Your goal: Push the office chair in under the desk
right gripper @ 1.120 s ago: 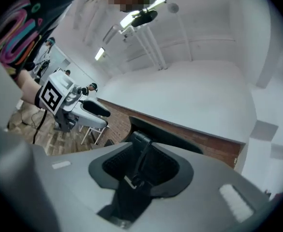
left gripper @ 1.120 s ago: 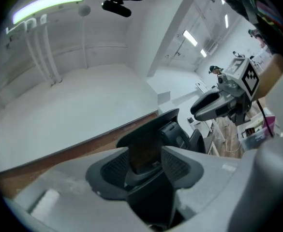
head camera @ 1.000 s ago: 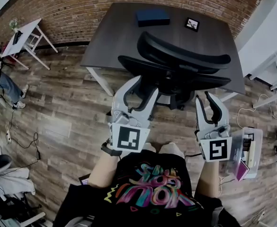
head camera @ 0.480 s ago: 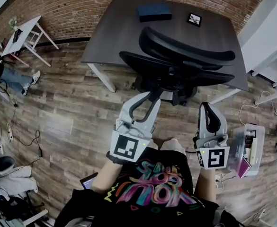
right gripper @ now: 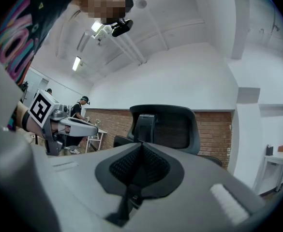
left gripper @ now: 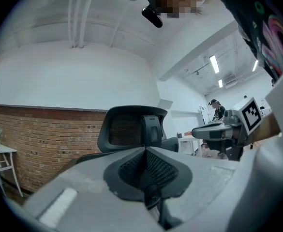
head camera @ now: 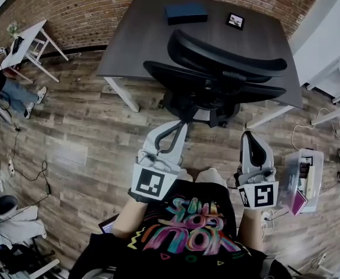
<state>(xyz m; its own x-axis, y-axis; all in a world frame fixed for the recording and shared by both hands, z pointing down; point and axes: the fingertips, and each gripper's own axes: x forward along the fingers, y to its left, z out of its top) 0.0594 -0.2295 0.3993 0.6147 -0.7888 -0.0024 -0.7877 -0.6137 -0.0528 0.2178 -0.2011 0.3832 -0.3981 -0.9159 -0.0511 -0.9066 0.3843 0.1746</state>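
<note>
A black office chair (head camera: 216, 74) with a mesh back stands at the front edge of the dark grey desk (head camera: 140, 34), its seat partly under the top. My left gripper (head camera: 183, 124) points at the chair's base from just short of it. Its jaws have just been closing and are now shut with nothing between them. My right gripper (head camera: 250, 136) is level with it on the right and clear of the chair; its jaws have likewise just closed empty. The chair's back (left gripper: 129, 127) rises beyond the shut left gripper (left gripper: 145, 149), and the chair's back (right gripper: 172, 124) also shows past the shut right gripper (right gripper: 141, 144).
A blue box (head camera: 186, 11) and a small picture frame (head camera: 235, 20) lie on the desk. A clear plastic bin (head camera: 300, 182) sits on the wood floor by my right hand. A white side table (head camera: 27, 42) and a person (head camera: 4, 89) are at the left, white furniture (head camera: 338, 86) at the right, a brick wall (head camera: 100, 4) behind.
Both grippers have dropped and drawn back toward my body. Their jaws went from open to shut. The chair stays by the desk.
</note>
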